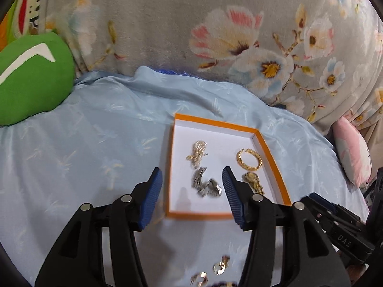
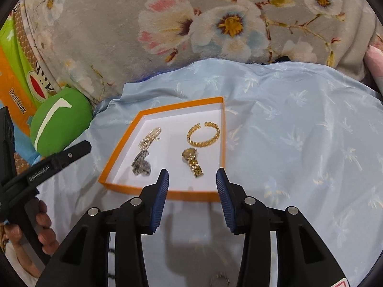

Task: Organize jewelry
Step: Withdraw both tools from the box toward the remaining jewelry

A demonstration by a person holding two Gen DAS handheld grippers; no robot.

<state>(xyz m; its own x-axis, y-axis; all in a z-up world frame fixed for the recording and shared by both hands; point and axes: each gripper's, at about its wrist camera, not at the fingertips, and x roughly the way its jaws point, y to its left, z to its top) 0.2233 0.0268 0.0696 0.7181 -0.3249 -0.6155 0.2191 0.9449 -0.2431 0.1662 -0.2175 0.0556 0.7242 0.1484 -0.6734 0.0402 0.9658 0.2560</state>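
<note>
Orange-rimmed tray (image 1: 273, 157) on pale blue cloth (image 1: 95, 148), four pieces inside, both grippers spread wide and holding nothing.

Hemmed in behind by a floral blanket (image 1: 167, 24), with a green cushion (image 1: 31, 79) off to the left. Open cloth right of the tray. Inside: pearl strand (image 2: 149, 137) and silver watch (image 2: 141, 163) on the left, gold bangle (image 2: 203, 134) and gold watch (image 2: 194, 160) on the right, all lying apart. Left gripper (image 1: 191, 195) above the near edge, silver watch between its tips. Right gripper (image 2: 191, 197) over the near rim, gold watch just beyond. Loose rings (image 1: 219, 267) on cloth under the left gripper.
</note>
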